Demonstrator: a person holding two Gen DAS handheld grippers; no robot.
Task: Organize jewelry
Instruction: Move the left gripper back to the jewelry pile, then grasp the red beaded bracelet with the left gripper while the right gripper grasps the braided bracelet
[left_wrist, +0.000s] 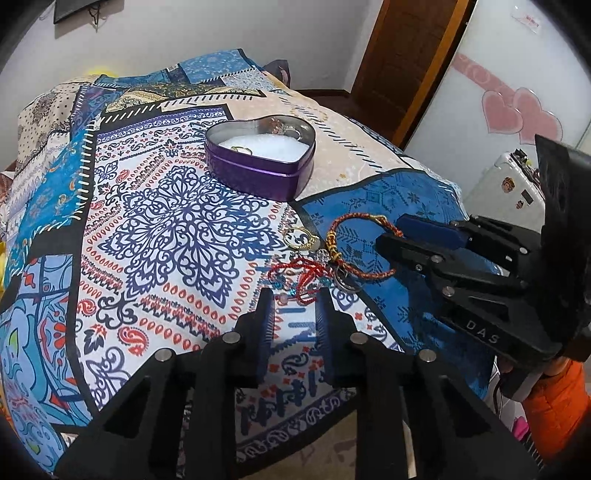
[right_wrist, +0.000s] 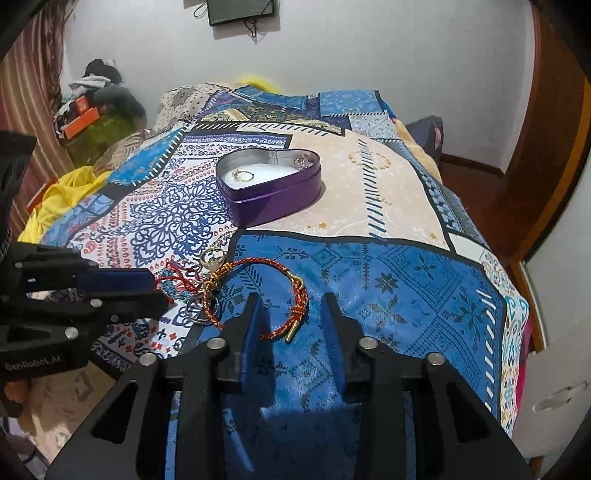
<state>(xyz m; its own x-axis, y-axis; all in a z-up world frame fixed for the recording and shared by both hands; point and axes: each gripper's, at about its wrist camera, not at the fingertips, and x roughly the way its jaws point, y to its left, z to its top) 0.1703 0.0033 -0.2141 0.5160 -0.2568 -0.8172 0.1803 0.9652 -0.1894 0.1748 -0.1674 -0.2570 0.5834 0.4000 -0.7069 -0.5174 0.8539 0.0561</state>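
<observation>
Two hand-held grippers hover over the patterned bedspread, both with jaws narrowly apart and holding nothing: the left hand-held gripper and the right hand-held gripper. In front of the purple heart-shaped tin, near the grippers, lies a red braided bracelet beside tangled red cords and a gold ring; inside the tin sits another gold ring.

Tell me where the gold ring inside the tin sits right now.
The gold ring lies on the white lining in the left lobe of the purple heart-shaped tin, which sits mid-bed beyond the red braided bracelet.
</observation>
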